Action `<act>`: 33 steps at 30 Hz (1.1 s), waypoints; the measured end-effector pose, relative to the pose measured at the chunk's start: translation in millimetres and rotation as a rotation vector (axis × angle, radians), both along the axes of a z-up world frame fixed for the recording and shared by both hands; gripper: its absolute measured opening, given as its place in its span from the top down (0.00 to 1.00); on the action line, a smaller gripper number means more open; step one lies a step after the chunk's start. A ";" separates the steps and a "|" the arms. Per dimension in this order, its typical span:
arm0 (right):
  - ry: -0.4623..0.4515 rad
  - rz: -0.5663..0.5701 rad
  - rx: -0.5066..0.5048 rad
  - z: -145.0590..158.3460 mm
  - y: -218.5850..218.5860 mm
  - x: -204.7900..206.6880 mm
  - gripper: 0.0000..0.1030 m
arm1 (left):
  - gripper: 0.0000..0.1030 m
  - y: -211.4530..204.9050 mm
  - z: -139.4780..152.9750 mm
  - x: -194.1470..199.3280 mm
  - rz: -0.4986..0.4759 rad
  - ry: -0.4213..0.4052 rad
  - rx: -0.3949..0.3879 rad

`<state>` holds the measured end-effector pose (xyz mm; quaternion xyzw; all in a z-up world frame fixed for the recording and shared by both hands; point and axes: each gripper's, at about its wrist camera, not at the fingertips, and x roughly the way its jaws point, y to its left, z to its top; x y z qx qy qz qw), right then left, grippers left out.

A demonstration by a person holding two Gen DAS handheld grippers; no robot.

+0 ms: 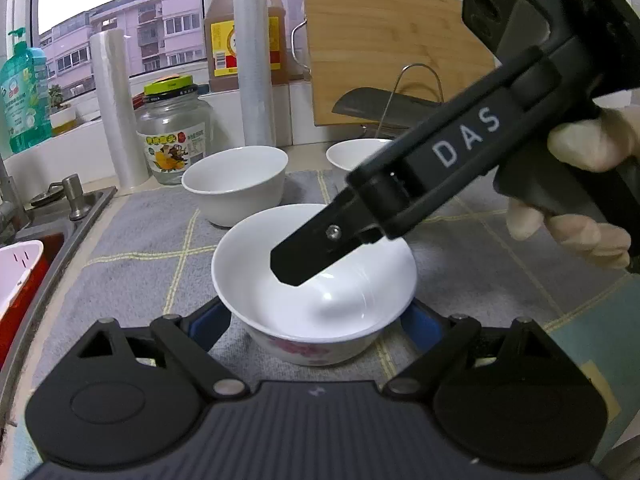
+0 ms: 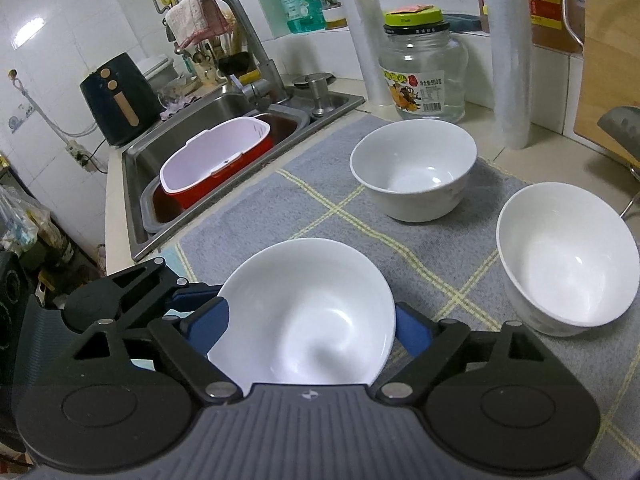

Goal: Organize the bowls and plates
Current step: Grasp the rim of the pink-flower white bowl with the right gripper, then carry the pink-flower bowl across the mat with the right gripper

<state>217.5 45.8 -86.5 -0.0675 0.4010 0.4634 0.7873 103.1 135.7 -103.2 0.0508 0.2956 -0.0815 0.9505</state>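
Observation:
A white bowl with a pink flower pattern stands on the grey mat, between the blue fingers of my left gripper, which is open around it. My right gripper reaches in from the upper right, and one black finger is inside this bowl; the other finger is hidden. In the right wrist view the same bowl fills the space between my right gripper's blue fingers; whether they pinch its rim is hidden. Two more white bowls stand further back: one by the jar, one at the right.
The grey checked mat covers the counter. A sink with a red-and-white basket lies left. A glass jar, two plastic wrap rolls, an oil bottle and a wooden cutting board stand behind the bowls.

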 end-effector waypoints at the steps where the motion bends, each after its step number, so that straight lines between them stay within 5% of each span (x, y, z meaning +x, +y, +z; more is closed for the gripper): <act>1: 0.001 0.000 -0.001 0.6 -0.6 -0.7 0.12 | 0.12 -0.2 0.6 -0.1 -0.003 0.003 -0.001; 16: 0.045 -0.060 0.046 22.8 -46.1 -14.8 0.11 | 0.12 -29.2 19.3 -8.5 -0.086 0.006 0.014; 33: 0.009 -0.212 -0.026 19.5 -129.8 -44.7 0.10 | 0.12 -94.3 20.7 -2.0 -0.265 0.042 -0.013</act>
